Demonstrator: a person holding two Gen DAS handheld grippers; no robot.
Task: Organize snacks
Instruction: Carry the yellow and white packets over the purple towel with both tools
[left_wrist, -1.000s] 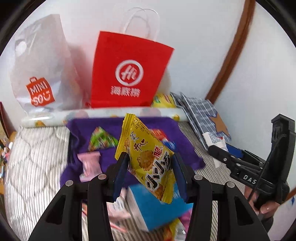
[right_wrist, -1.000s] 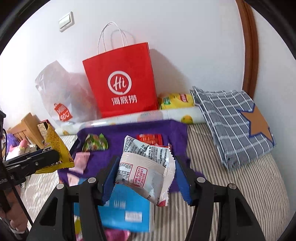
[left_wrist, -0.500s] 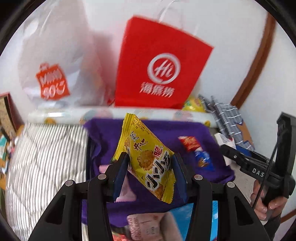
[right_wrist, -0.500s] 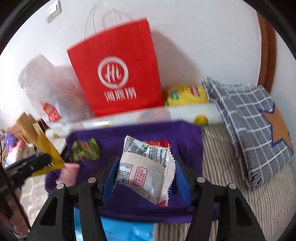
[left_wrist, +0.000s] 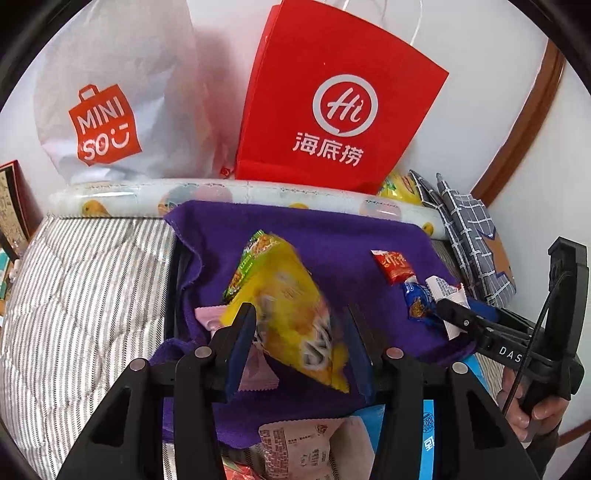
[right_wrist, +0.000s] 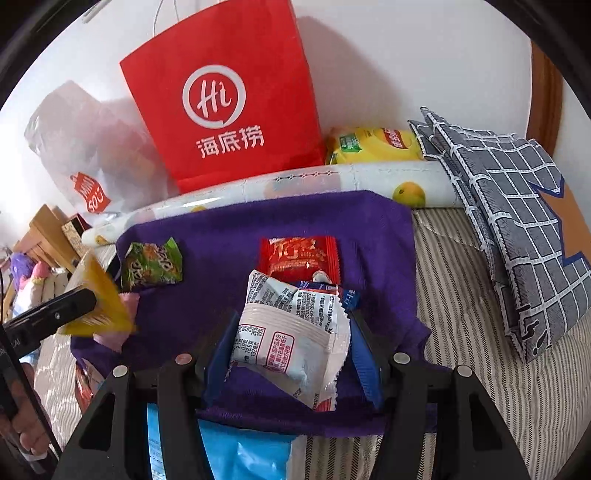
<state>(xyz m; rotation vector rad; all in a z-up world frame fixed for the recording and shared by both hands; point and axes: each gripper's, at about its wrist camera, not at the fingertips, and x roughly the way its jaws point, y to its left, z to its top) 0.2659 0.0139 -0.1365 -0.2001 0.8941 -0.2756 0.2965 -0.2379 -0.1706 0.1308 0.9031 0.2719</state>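
Black tongs (left_wrist: 299, 343), blue pads (right_wrist: 218, 350), silver screws

Matt fuzzy purple cloth (right_wrist: 380, 236); glossy crinkled yellow foil snack packet (left_wrist: 291, 314); glossy white plastic snack sachet (right_wrist: 291, 332); smooth matt red paper bag (right_wrist: 229, 96); translucent white plastic shopping bag (left_wrist: 110, 92); woven striped grey bedding fabric (right_wrist: 461, 332).

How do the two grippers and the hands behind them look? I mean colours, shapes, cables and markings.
Both grippers are black plastic with triangular cut-outs, round silver pins and blue pads. The left gripper and right gripper look alike. Seen from the left wrist view, the right gripper's side carries white letters "DAS" and a thin black cable runs along its handle. The right hand is bare; no sleeve is visible.
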